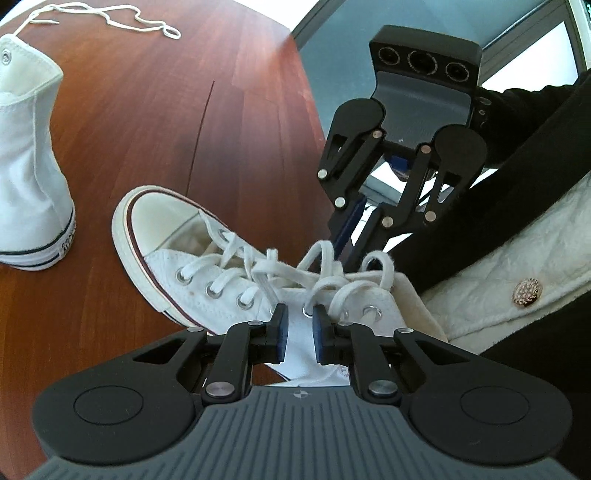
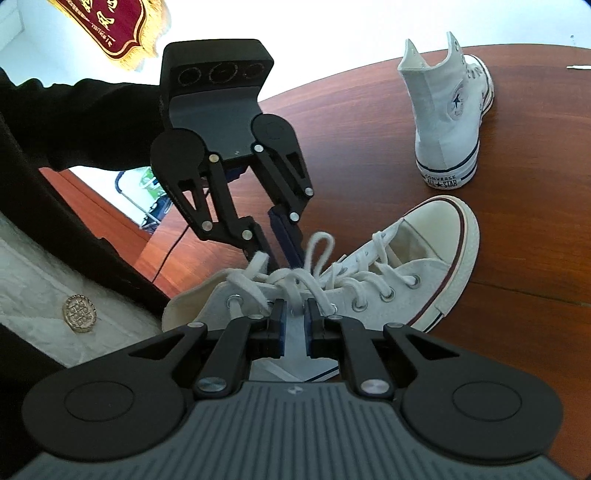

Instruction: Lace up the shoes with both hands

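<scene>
A white high-top sneaker [image 1: 162, 225] [image 2: 428, 269] lies on its side on the wooden table, toe pointing away from the person. Its white lace [image 1: 317, 258] [image 2: 321, 240] runs through the lower eyelets and stands up in loose loops near the ankle. My left gripper [image 1: 299, 321] [image 2: 293, 258] sits over the upper eyelets, its blue pads nearly together with a lace strand pinched at their tips. Opposite it, my right gripper [image 2: 295, 321] [image 1: 351, 254] comes in from the other side, its pads closed on another strand of the same lace.
A second white high-top [image 1: 26, 166] [image 2: 450, 110] stands upright farther out on the table [image 1: 147, 110]. Beyond it lies a loose white lace [image 1: 140, 18]. The person's cream quilted jacket [image 1: 517, 258] and black sleeve [image 2: 74, 118] are close behind the shoe.
</scene>
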Available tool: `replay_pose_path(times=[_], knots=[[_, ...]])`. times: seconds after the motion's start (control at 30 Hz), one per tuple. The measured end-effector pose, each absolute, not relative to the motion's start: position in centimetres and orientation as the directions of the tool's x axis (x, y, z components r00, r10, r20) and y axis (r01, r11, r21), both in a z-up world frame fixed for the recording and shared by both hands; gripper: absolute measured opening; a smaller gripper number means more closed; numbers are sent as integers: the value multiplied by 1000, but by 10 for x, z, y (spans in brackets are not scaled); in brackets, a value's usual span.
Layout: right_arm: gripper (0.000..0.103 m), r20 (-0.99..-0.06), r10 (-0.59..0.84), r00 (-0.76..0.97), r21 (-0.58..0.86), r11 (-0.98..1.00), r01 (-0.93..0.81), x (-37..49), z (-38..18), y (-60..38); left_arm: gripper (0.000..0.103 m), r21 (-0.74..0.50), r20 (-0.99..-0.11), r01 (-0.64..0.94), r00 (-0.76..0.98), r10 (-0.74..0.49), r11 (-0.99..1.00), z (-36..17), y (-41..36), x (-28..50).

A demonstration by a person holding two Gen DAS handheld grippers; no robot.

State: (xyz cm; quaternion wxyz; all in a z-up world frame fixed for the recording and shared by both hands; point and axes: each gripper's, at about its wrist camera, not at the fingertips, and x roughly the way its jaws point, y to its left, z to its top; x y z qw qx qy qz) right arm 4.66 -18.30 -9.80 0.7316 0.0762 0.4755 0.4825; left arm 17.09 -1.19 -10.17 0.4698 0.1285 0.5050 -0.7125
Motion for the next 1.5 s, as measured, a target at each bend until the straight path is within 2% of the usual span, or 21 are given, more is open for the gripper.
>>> replay_pose_path(times=[0.03,0.2,0.3,0.33,0.47,0.8,1.1,1.3,1.5], knots=[[9,-620,781,80,573,520,-633,47,-98,-183,4,-602,-654,796,-533,-537,-58,-102,-13,170],[8,-616,784,81,579,520,-628,46,-98,-185,3,-610,-644,788,-553,-529,-82,-102,-15,172],[7,-620,779,94,573,531,-624,45,-97,-184,2,-585,-653,807,-525,-547,-76,-100,-11,168],[3,-622,777,99,571,536,-622,45,-97,-185,1,-575,-656,815,-513,-554,-74,-100,-9,167],[3,-629,766,129,559,562,-610,43,-94,-185,1,-542,-666,839,-468,-580,-55,-95,-1,160],[2,-662,724,194,491,614,-618,30,-81,-178,0,-482,-675,875,-332,-659,52,-76,27,160],[2,-654,696,296,424,662,-618,14,-62,-172,0,-428,-659,901,-258,-707,70,-61,29,150],[2,-663,649,372,311,692,-652,3,-48,-157,0,-343,-629,931,-125,-767,129,-31,36,140],[2,-681,629,375,279,697,-660,-3,-49,-154,0,-289,-679,948,-105,-727,134,-39,32,133]])
